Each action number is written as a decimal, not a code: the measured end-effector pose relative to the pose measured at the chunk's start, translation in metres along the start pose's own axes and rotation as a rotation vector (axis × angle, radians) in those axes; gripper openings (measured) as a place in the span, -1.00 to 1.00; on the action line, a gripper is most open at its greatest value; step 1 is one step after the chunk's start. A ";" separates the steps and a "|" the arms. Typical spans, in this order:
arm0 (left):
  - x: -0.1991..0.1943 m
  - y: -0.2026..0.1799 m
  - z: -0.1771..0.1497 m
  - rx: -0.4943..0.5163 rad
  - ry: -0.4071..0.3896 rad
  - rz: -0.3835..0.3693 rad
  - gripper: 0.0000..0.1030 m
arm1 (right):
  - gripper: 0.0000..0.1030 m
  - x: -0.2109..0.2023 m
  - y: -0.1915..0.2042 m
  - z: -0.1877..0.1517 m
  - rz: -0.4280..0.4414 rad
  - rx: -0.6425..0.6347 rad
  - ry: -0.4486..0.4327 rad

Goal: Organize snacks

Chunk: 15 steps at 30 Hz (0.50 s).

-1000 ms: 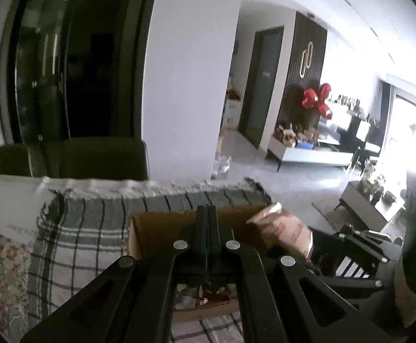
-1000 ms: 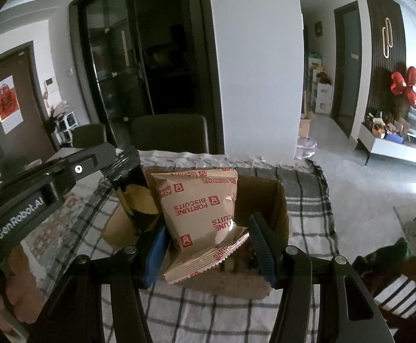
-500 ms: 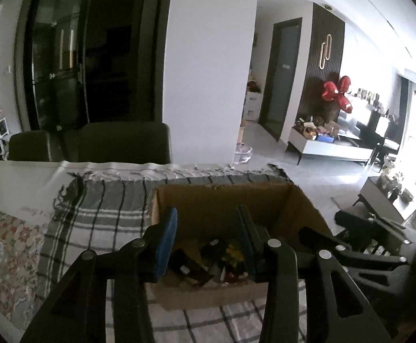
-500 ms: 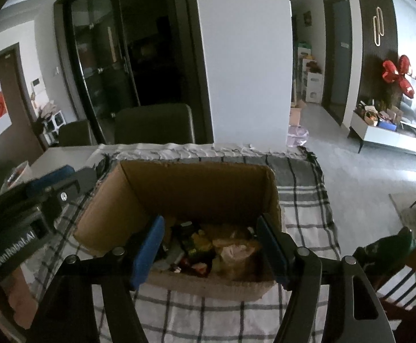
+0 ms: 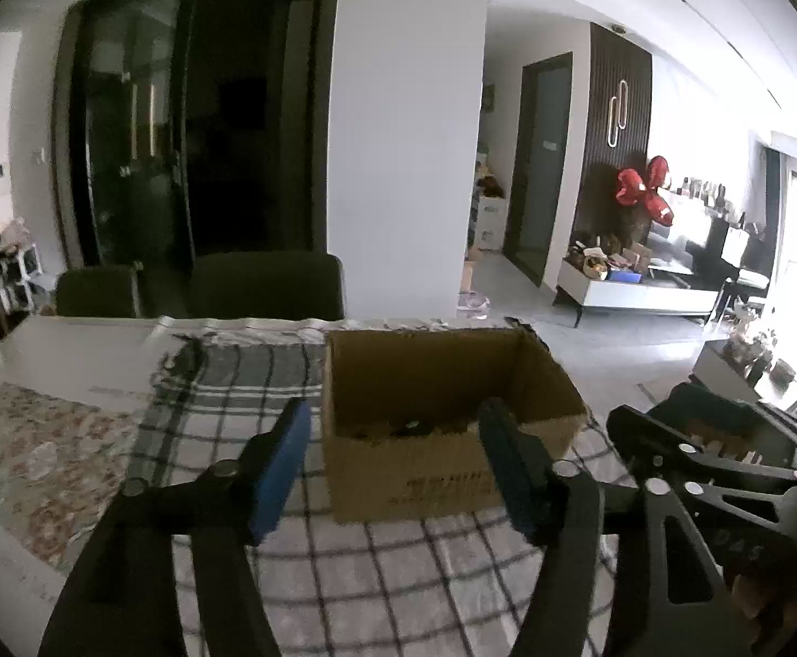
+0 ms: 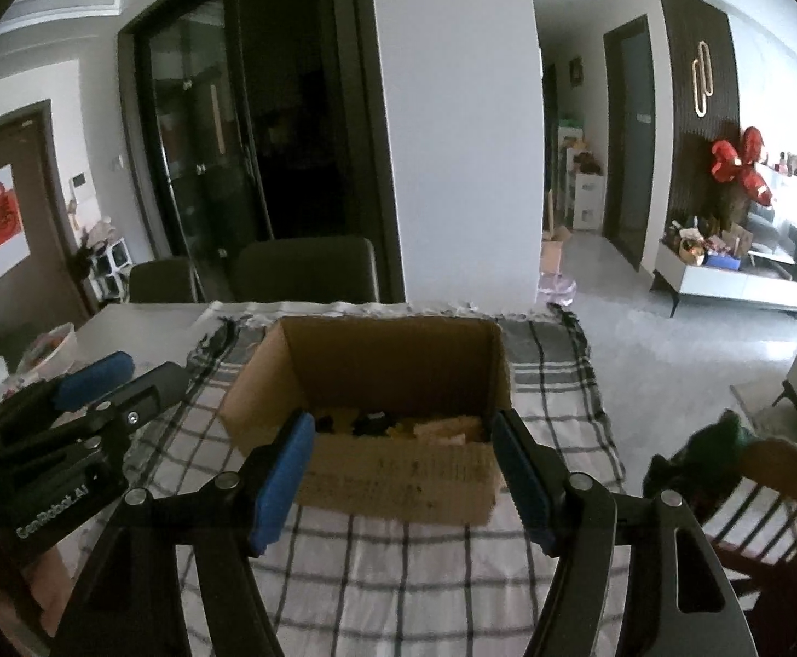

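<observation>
Both the left gripper [image 5: 393,471] and right gripper [image 6: 404,473], jaws just spread and empty, hang before the box [image 6: 376,410] on the plaid cloth [image 6: 398,575], where snacks [image 6: 398,427] already lie; no loose ones show.

This is a home's open dining and living area. A table [image 6: 141,323] under a checked cloth [image 6: 398,575] has dining chairs [image 6: 305,268] at twelve o'clock. At two o'clock, a low media cabinet [image 6: 738,279] carries household clutter below a red wall ornament [image 6: 738,164].
</observation>
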<state>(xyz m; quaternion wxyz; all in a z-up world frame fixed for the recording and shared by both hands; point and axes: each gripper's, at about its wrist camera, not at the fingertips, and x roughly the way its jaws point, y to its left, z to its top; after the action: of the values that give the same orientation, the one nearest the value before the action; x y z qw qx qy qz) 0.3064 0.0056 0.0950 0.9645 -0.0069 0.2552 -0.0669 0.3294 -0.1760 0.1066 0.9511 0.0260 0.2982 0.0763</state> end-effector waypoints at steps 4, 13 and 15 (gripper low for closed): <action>-0.036 -0.003 -0.018 0.015 -0.028 0.015 0.69 | 0.49 -0.037 0.006 -0.019 -0.014 0.002 -0.031; -0.106 -0.016 -0.063 0.058 -0.096 0.072 0.98 | 0.69 -0.101 0.012 -0.067 -0.030 0.007 -0.071; -0.117 -0.018 -0.072 0.062 -0.100 0.076 0.98 | 0.72 -0.111 0.013 -0.078 -0.029 0.011 -0.079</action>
<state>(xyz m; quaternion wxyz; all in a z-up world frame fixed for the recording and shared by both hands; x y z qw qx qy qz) 0.1684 0.0049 0.0906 0.9776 0.0292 0.2048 -0.0378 0.1930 -0.1808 0.1068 0.9630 0.0300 0.2610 0.0598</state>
